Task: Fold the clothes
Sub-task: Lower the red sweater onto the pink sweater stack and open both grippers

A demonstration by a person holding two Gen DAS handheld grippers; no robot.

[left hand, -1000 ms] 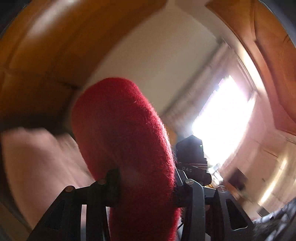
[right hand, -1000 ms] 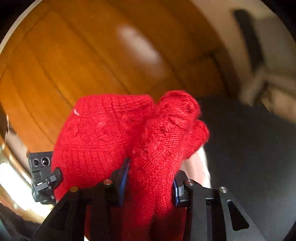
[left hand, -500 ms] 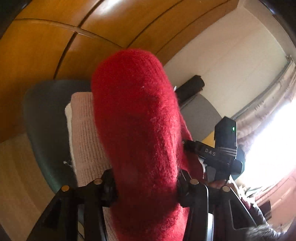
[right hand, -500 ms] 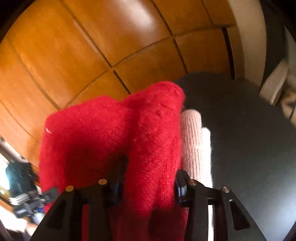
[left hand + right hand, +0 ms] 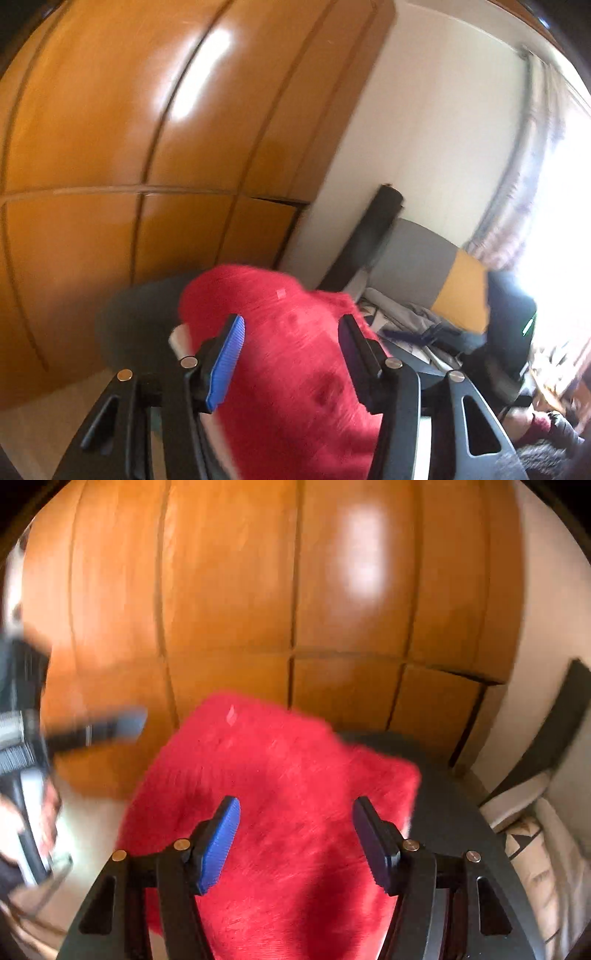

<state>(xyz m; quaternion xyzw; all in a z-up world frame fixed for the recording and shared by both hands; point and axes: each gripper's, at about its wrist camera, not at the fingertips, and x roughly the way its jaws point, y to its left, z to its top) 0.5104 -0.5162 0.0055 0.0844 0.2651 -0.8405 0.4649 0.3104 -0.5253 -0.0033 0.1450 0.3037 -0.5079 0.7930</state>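
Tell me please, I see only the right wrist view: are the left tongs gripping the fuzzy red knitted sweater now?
Observer: No. The left tongs are open, and their jaws have just been opening. The fuzzy red knitted sweater lies between them, with the blue ribbed pad clear of it.
Operator: Is anything under the sweater on that side?
Observer: Yes, a pale folded cloth peeks out at its left edge.
Operator: What is behind, to the right?
Observer: A bright window with a pale curtain beside it.
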